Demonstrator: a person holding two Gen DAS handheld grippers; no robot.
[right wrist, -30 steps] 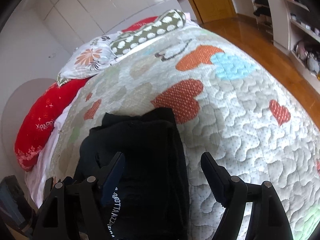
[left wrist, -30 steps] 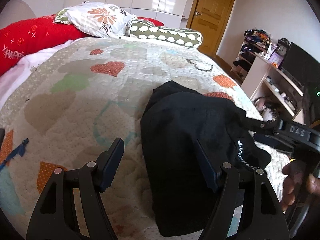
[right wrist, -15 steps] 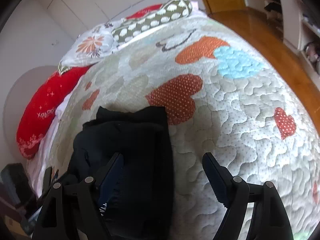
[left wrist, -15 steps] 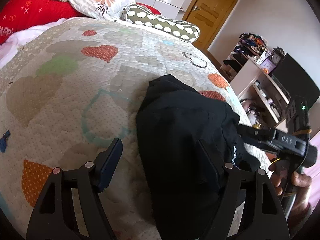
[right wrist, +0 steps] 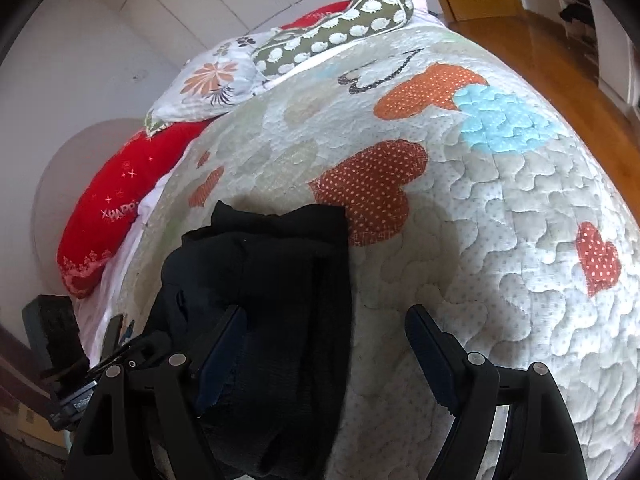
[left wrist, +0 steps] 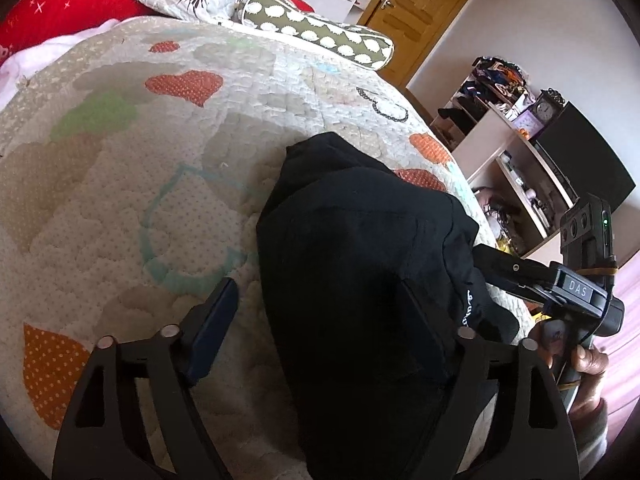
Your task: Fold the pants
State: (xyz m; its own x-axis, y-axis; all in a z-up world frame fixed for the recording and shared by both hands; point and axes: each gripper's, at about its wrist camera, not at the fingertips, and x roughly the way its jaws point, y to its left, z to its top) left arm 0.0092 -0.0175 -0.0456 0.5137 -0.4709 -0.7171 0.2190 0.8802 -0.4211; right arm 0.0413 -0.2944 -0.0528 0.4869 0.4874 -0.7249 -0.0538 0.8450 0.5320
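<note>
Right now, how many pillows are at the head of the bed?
3: a red pillow at the far left, a floral pillow next to it, and a green spotted bolster toward the door side. More may be hidden behind these.

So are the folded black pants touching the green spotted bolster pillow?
Apart. The right wrist view shows the black pants low on the quilt, with a wide stretch of bare quilt between them and the bolster pillow at the head of the bed.

Bright daylight, soft shadows, strong fisheye warp, dark vignetted corners
</note>
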